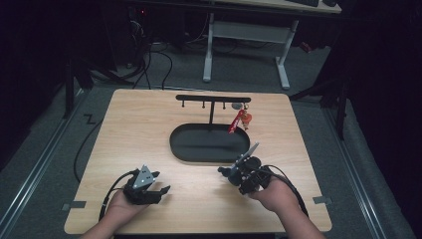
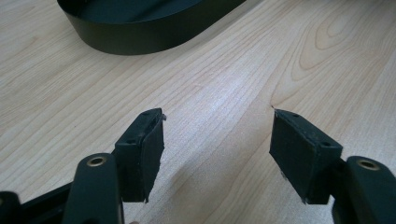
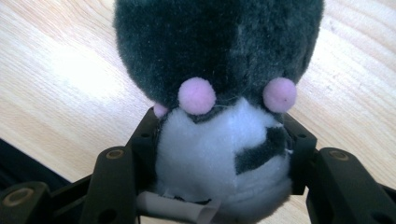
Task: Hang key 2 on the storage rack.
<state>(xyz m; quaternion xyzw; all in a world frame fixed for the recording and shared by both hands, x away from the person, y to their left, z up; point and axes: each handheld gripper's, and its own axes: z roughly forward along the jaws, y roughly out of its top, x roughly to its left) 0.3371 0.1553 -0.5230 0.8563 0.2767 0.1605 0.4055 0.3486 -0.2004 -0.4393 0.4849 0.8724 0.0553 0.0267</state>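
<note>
Right gripper: its jaws are standing about half closed and pressing on both sides of a plush toy, which is bulging between the pads.
Plush toy: it is sitting in the right gripper above the wooden table; dark grey fur above, white below, with small pink pompoms. Its top is being cut off by the frame edge, so its full shape is hard to tell. In the high view it is showing as a dark lump at the gripper's tip, too small to read.
Paper tag: a pale strip is sticking out under the toy, partly hidden by the jaws.
Left gripper: its jaws are standing wide apart, holding nothing, bare table between them.
Black tray: it is lying mid-table, just beyond the right gripper; in the left gripper view its rim is being cropped.
Hook stand: it is rising from the tray, with a red keychain hanging near its right end, details blurred.
</note>
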